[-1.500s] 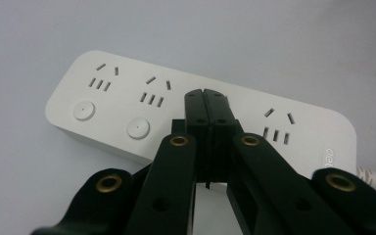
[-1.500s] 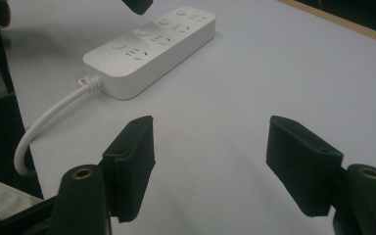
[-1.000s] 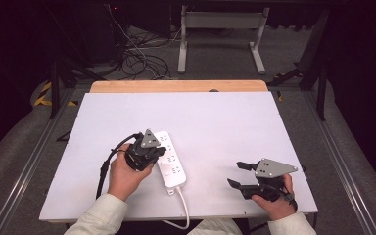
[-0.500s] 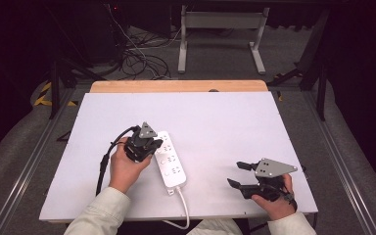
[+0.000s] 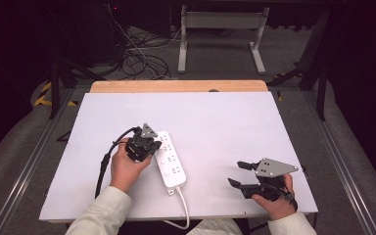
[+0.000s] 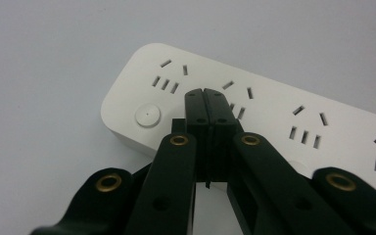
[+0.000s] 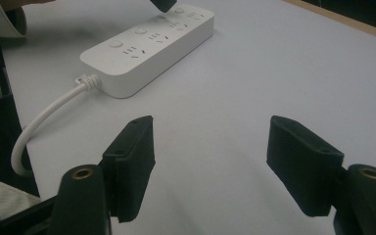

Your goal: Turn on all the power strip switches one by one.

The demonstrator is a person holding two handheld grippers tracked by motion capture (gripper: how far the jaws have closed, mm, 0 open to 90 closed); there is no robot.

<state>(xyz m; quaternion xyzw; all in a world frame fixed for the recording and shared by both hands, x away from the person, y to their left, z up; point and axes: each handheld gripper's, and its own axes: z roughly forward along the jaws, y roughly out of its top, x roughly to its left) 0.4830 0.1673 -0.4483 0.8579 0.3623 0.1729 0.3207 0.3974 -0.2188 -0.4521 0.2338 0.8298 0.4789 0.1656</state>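
**Closed jaws poised over the strip's end switch**

The white table carries one white power strip, lying left of centre with its cord running off the near edge. The left gripper has its jaws pressed fully together, holding nothing, their tips over the strip's far end, between the round button and the second group of slots. The right gripper rests well apart near the right front corner, jaws wide open and empty.

If the aim is that button, the tips sit beside it, so a press from here would likely land on the sockets. A hard, off-centre push could also slide or tip the light strip, since nothing steadies it.

Whether the tips actually touch the strip cannot be told. In the left gripper view the jaws cover part of the second socket, and the strip's cord end is cut off by the frame. Where the cord leads below the table is hidden.
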